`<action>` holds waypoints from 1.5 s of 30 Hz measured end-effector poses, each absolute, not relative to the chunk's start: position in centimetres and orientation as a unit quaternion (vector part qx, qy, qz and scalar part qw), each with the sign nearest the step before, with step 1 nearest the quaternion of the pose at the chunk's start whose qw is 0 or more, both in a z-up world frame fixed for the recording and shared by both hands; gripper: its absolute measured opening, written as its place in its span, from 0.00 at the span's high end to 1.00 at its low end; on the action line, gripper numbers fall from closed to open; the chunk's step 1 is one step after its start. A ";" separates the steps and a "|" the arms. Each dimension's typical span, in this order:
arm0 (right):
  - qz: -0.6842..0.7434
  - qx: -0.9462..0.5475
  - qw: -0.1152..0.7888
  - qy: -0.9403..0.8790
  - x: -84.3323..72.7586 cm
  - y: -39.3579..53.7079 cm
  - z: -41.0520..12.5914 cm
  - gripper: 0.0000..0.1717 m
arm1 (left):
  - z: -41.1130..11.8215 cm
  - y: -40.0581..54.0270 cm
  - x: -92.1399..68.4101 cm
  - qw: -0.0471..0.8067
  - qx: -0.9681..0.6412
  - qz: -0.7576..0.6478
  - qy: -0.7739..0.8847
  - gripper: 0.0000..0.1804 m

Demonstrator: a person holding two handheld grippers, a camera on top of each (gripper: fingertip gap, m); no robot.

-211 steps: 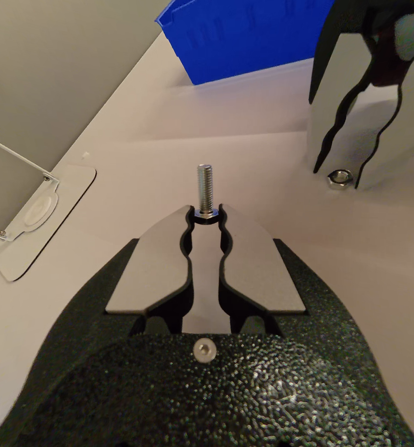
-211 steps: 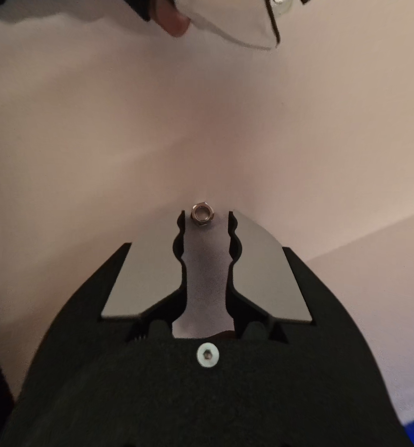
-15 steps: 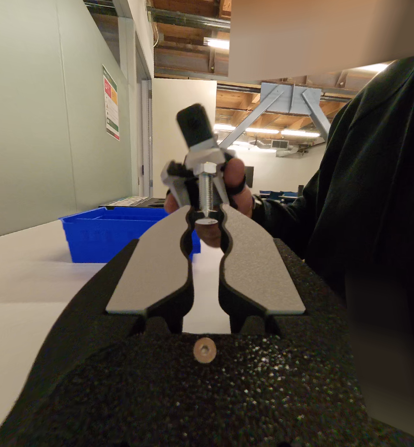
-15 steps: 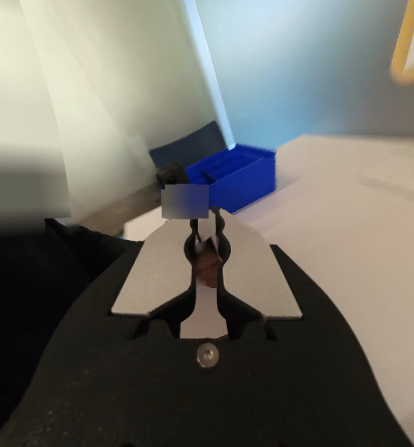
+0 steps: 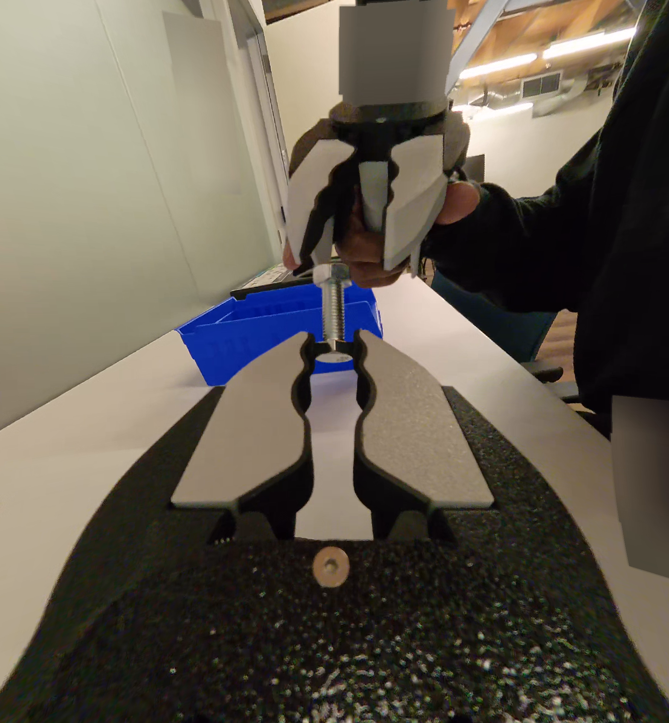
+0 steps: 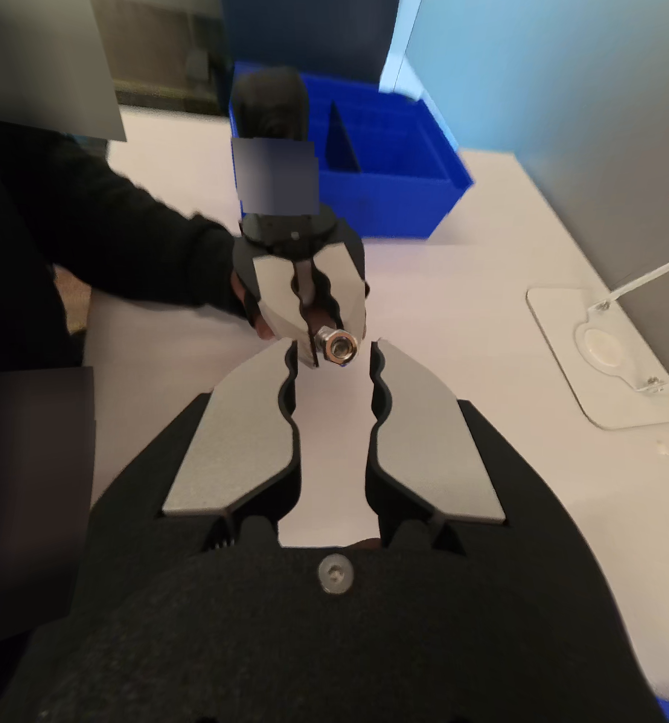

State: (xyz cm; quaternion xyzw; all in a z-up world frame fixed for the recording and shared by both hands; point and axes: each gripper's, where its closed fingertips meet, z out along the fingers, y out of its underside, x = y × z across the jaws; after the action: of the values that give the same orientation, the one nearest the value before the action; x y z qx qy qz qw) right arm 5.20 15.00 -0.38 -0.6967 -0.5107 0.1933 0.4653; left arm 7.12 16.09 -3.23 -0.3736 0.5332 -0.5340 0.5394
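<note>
- Silver bolt (image 5: 333, 313) held by its head between the fingertips (image 5: 286, 352) of the left gripper (image 5: 332, 348), pads pressed on either side, threaded shank pointing straight out ahead so the free end is on offer.
- Hex nut (image 5: 330, 274) sitting at the far end of that shank, threaded on; seen end-on from the right wrist view as a ring (image 6: 339, 348) with the bolt tip in its bore.
- Right gripper (image 6: 332, 352) spread open, its fingertips (image 6: 381, 354) standing clear to either side of the nut, no pad touching it; nothing in its grasp.
- In the left wrist view the right gripper (image 5: 348, 266) hangs tips-down just above the nut, one tip just beside it, a hand (image 5: 368, 250) behind wrapped round the handle.
- Both tools held up in the air above the white table (image 6: 462, 313), facing each other nearly tip to tip, apparently to keep bolt and nut on one line.
- Blue bin (image 6: 387, 195) on the table behind, well apart, a divider inside.
- White plate (image 6: 606, 360) with wire legs at the table's right edge, away from both tools.
</note>
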 end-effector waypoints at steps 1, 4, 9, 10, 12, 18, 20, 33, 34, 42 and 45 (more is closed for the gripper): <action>0.184 -0.701 0.458 -0.514 5.2 15.1 -0.8 0.79 | -3.3 16.0 7.2 0.539 -0.372 -0.531 0.538 0.90; 0.176 -0.708 0.440 -0.524 5.2 15.1 -1.7 0.83 | -3.6 15.5 7.4 0.535 -0.365 -0.523 0.554 0.90; 0.236 -0.693 0.434 -0.525 4.7 14.1 -1.5 0.90 | -3.2 14.5 7.0 0.519 -0.342 -0.555 0.552 0.90; 0.257 -0.684 0.436 -0.525 4.5 13.8 -1.3 0.90 | -3.0 14.2 6.9 0.510 -0.334 -0.570 0.550 0.90; 0.290 -0.668 0.444 -0.522 4.2 13.3 -1.0 0.90 | -2.7 13.6 6.7 0.494 -0.324 -0.597 0.542 0.90; 0.329 -0.651 0.456 -0.511 4.1 13.1 -0.8 0.90 | -2.6 13.0 6.8 0.439 -0.321 -0.662 0.516 0.90; 0.323 -0.672 0.452 -0.490 4.4 13.7 -1.1 0.90 | -2.8 13.5 7.1 0.452 -0.338 -0.643 0.519 0.90; 0.334 -0.822 0.347 -0.303 6.8 15.1 -4.8 0.90 | -5.0 18.0 7.6 0.665 -0.330 -0.163 0.650 0.90; 0.340 -0.825 0.336 -0.301 6.9 15.0 -5.1 0.90 | -5.2 18.0 7.6 0.666 -0.318 -0.137 0.661 0.90; 0.284 -0.810 0.305 -0.412 7.3 13.5 -7.0 0.90 | -6.7 17.1 7.8 0.631 -0.287 -0.097 0.714 0.90; 0.276 -0.807 0.309 -0.421 7.4 13.6 -6.6 0.90 | -6.7 17.1 8.0 0.627 -0.308 -0.134 0.703 0.90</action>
State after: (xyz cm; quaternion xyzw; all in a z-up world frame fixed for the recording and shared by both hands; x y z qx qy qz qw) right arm 7.41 13.64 -6.64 -0.8069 -0.4206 0.2763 0.3093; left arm 7.96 17.06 -6.73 -0.3078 0.7031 -0.1339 0.6269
